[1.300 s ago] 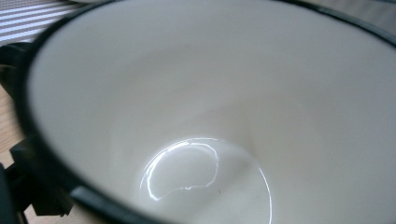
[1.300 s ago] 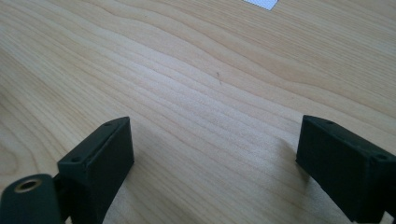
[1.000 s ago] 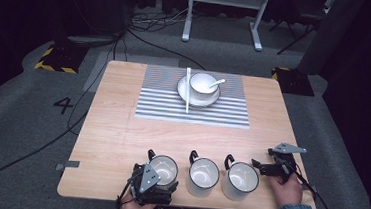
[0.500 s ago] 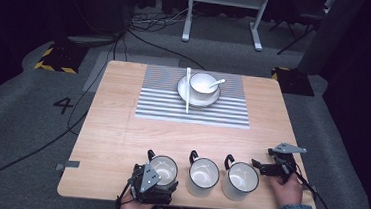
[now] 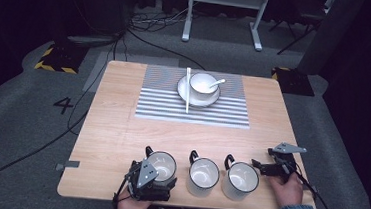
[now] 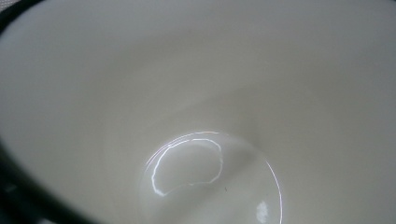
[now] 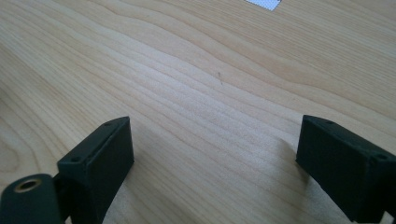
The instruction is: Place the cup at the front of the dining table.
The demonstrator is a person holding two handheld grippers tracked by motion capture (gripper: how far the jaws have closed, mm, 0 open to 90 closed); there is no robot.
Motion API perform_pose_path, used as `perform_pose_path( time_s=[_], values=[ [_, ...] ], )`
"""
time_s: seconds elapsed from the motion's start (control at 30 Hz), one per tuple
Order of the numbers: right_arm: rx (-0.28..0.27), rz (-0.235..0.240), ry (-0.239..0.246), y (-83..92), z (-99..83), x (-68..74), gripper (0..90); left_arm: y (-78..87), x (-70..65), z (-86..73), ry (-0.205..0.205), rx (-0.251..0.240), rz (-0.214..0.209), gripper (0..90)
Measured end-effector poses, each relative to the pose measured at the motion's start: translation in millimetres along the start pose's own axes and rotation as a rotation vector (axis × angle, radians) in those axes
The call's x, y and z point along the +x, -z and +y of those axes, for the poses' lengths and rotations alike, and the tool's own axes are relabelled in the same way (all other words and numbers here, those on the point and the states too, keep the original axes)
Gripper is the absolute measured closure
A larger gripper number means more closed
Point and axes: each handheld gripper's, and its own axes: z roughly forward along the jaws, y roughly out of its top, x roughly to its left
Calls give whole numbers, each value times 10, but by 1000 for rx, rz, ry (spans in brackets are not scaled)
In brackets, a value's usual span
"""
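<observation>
The left tongs (image 5: 160,179) are set at the lower-left mug (image 5: 160,166) — grip unclear; right tongs (image 7: 215,163) gape over bare surface (image 7: 196,84) — a lift is likely next.

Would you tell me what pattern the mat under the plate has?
The mat has thin grey and white stripes running across it, clearest in the high view.

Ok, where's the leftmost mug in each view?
High view: leftmost mug, front row, at the left gripper.
Left gripper view: its white inside, close up.
Right gripper view: bare table between the right gripper's open jaws.
Shared landmark: striped mat, its corner topping the right gripper view.
</observation>
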Motion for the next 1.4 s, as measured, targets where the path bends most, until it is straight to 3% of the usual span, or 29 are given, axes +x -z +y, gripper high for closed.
perform_pose_path(
  time_s=[0.33, 0.63, 0.73, 0.9, 1.13, 1.4],
  values=[
    [1, 1, 1, 0, 1, -2, 109, 39, 86, 224, 12, 9, 21, 34],
    [0, 6, -3, -5, 4, 1, 107, 94, 197, 497, -17, -13, 15, 34],
    [-1, 4, 1, -8, 6, -3, 106, 92, 246, 577, -6, -18, 15, 34],
    [-2, 6, -1, -9, 8, -3, 107, 94, 329, 708, -27, -29, 33, 34],
    [-1, 7, 0, -9, 8, -4, 106, 58, 502, 901, -28, -43, 35, 34],
    [-2, 7, 0, -10, 8, -4, 106, -70, 721, 1134, -56, -42, 63, 34]
  ],
)
